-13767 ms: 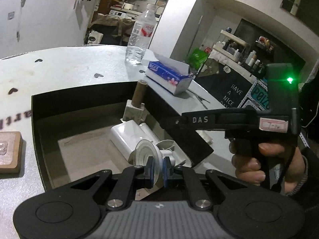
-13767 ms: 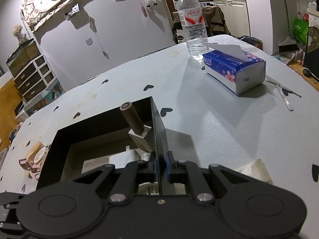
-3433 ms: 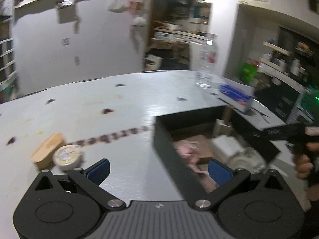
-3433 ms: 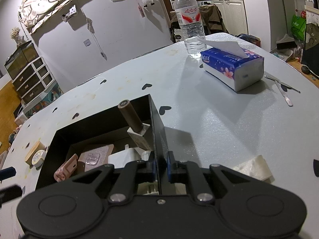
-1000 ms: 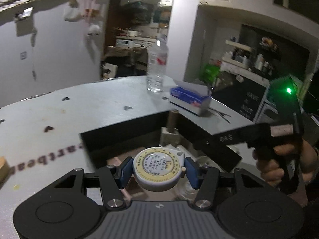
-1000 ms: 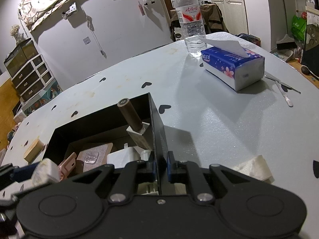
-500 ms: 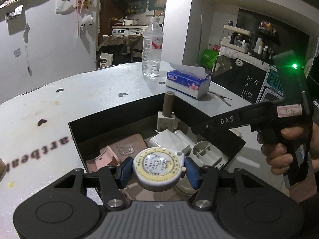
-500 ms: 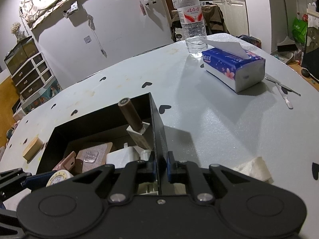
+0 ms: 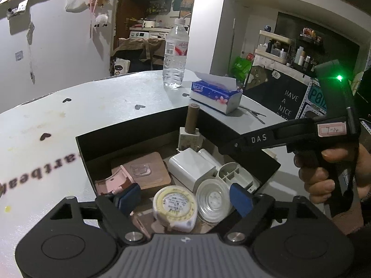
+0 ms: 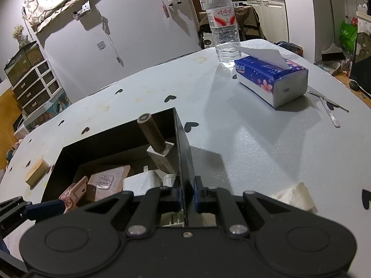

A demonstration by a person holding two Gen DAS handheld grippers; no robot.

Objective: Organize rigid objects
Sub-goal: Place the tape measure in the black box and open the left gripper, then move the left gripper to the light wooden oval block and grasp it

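The tape measure lies in the black box, at the near edge of the pile, right between my left gripper fingers but touched by neither. I see the left jaws spread wide, holding nothing, blue pads clear on both sides of the round yellow-faced case.

At 3 o'clock from the tape measure, touching it, sits a clear round lid. At 12 o'clock from that is a white ribbed plastic piece, and at 11 o'clock a white charger block. A small bottle with a brown cap stands at the far side of the box, leaning slightly. At 10 o'clock from the tape measure lies a brown board with a clear hook, with a pink clip beside it at 9 o'clock, close to my left finger.

My right gripper is clamped on the box's right wall, jaws nearly together with the thin panel between them. In the left view its black body reaches across the box's right corner, partly hiding that side.

Outside the box, on the table, a wooden block rests at 9 o'clock. Far off at 1 o'clock stand a tissue pack and a water bottle, touching or nearly so. A crumpled tissue lies at 3 o'clock near my right gripper.
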